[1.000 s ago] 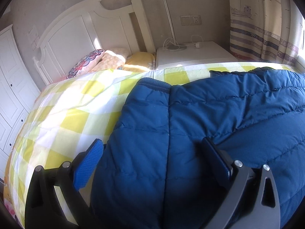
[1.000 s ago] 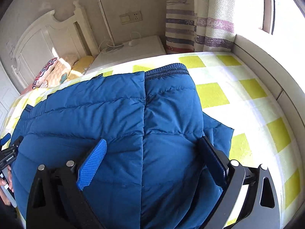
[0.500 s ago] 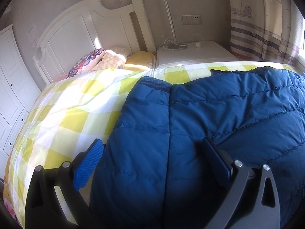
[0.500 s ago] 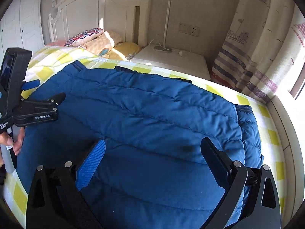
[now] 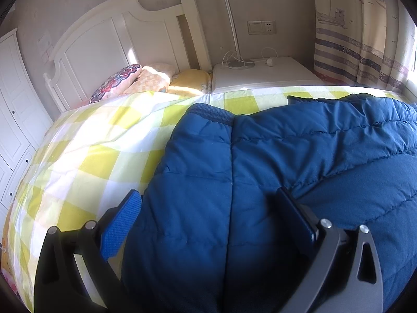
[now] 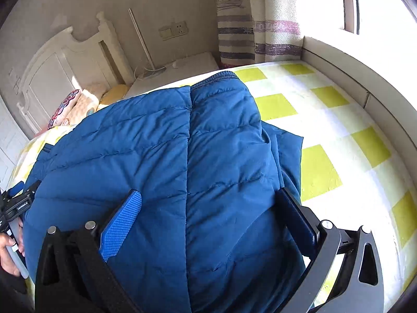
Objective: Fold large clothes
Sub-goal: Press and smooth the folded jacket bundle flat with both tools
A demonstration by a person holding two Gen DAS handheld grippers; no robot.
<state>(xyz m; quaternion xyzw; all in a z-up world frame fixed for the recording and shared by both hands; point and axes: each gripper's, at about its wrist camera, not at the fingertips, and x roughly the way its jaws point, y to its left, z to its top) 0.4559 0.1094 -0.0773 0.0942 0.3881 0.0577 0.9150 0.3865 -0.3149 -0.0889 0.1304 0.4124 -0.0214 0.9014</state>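
Note:
A blue quilted jacket lies spread on a bed with a yellow-and-white checked sheet. One sleeve is folded onto the body, its knit cuff pointing toward the headboard. My left gripper is open, its fingers wide apart over the jacket's left part, the left finger at the jacket's edge. In the right wrist view the jacket fills the middle, the other cuff at the far end. My right gripper is open above the jacket's right part. The left gripper shows at the left edge, held by a hand.
A white headboard and pillows stand at the bed's far left. Beside them is a white nightstand with a lamp and cable. A striped curtain and window ledge border the right. Bare sheet lies right of the jacket.
The right gripper's view swung left toward the headboard half a second ago and has come back over the jacket's right side. The left gripper has stayed still.

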